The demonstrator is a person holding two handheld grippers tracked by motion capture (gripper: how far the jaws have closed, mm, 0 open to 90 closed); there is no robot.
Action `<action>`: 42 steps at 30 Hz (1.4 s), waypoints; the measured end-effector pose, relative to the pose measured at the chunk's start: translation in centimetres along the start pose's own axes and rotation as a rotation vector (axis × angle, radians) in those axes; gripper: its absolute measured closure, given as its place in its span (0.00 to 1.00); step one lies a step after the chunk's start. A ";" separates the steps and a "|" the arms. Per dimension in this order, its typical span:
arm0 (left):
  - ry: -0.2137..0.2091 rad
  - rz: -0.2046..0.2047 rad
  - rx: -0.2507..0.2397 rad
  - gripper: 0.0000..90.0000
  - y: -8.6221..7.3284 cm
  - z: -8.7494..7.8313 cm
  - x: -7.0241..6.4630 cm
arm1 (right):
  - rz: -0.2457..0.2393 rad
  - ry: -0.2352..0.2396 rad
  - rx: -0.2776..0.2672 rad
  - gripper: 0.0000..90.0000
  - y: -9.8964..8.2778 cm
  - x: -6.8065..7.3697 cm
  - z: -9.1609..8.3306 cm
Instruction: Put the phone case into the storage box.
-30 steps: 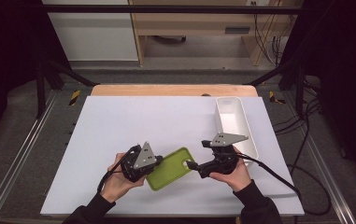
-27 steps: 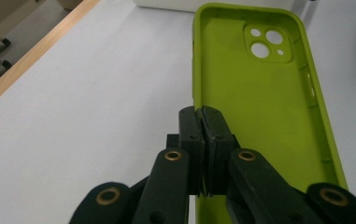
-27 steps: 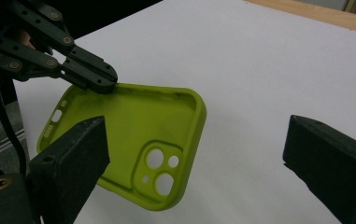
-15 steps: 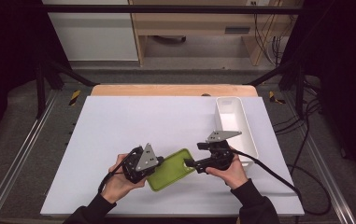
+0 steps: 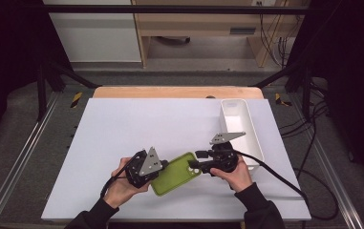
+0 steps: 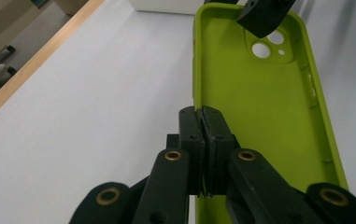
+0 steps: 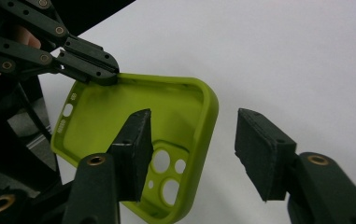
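Note:
A lime green phone case (image 5: 176, 172) lies open side up near the table's front edge, with camera holes at its right end (image 6: 269, 46). My left gripper (image 5: 156, 168) is shut on the case's left rim (image 6: 202, 149), its jaws pinching the thin wall. My right gripper (image 5: 195, 163) is open at the camera end, one jaw inside the case and the other outside its corner wall (image 7: 210, 112). In the right gripper view the case (image 7: 119, 107) stretches away to the left gripper's jaws.
A white rectangular tray (image 5: 239, 129) stands at the right of the white table mat (image 5: 146, 124), just behind my right hand. A wooden table edge (image 5: 170, 91) runs along the back. Cables trail from both grippers toward the front.
My right gripper has moved left to the case's camera end, and now straddles its corner wall. The left gripper has kept its hold on the case.

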State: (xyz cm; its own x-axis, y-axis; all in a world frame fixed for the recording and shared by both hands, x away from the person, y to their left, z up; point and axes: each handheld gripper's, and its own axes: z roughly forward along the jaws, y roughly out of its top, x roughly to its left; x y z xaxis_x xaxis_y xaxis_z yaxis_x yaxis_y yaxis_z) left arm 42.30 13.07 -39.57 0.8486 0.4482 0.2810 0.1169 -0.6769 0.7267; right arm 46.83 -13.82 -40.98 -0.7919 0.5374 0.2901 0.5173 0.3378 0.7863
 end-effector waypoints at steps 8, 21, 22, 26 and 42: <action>-0.004 0.016 -0.007 0.98 0.3 -0.2 -0.3 | 0.045 0.043 0.030 0.66 0.2 -0.3 0.1; -0.004 0.035 -0.001 0.98 0.3 -0.3 -0.5 | 0.066 0.055 0.050 0.82 0.3 -0.4 -0.3; -0.004 0.035 -0.001 0.98 0.3 -0.3 -0.5 | 0.066 0.055 0.050 0.82 0.3 -0.4 -0.3; 0.001 0.047 0.005 0.98 0.4 -0.3 -0.6 | 0.066 0.051 0.064 0.85 0.2 -0.4 -0.3; 0.005 0.065 0.014 0.97 0.6 -0.2 -1.0 | 0.063 0.044 0.077 0.89 0.4 -0.3 -0.9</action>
State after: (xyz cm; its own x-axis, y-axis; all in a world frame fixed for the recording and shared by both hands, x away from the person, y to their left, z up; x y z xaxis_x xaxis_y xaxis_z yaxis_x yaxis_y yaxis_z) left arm 41.40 12.33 -39.28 0.8521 0.4059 0.3303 0.0691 -0.7129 0.6978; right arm 46.93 -14.52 -40.29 -0.7696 0.5254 0.3628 0.5887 0.3638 0.7219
